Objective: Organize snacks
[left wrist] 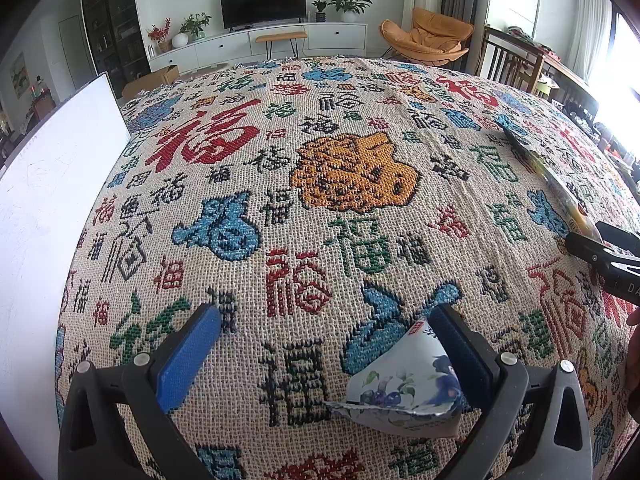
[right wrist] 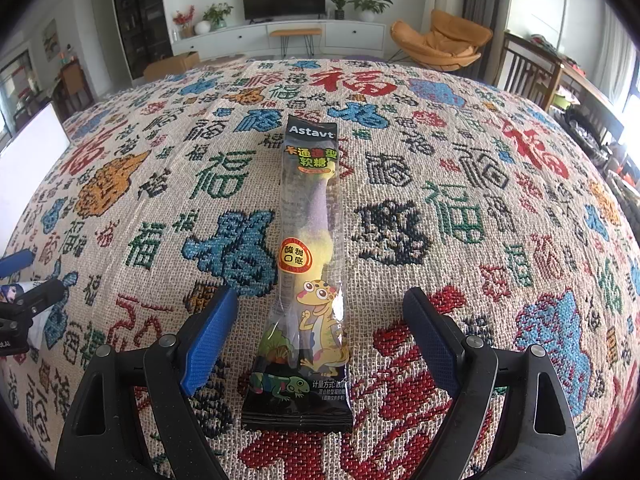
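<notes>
A long clear gummy candy packet [right wrist: 308, 272] with a cartoon lizard lies flat on the patterned cloth, lengthwise between the fingers of my right gripper [right wrist: 320, 332], which is open around it without touching. The same packet shows at the right edge of the left wrist view [left wrist: 552, 176]. My left gripper [left wrist: 328, 336] is open; a small white snack packet with blueberry print [left wrist: 404, 384] lies on the cloth against its right finger [left wrist: 460, 348]. That packet shows at the left edge of the right wrist view [right wrist: 24, 292].
A woven cloth with coloured characters [left wrist: 340, 168] covers the table. A white box [left wrist: 44, 208] stands at the left; it also shows in the right wrist view [right wrist: 28, 148]. The right gripper [left wrist: 608, 256] shows at the right edge of the left wrist view. Wooden chairs [right wrist: 532, 68] stand beyond the far right corner.
</notes>
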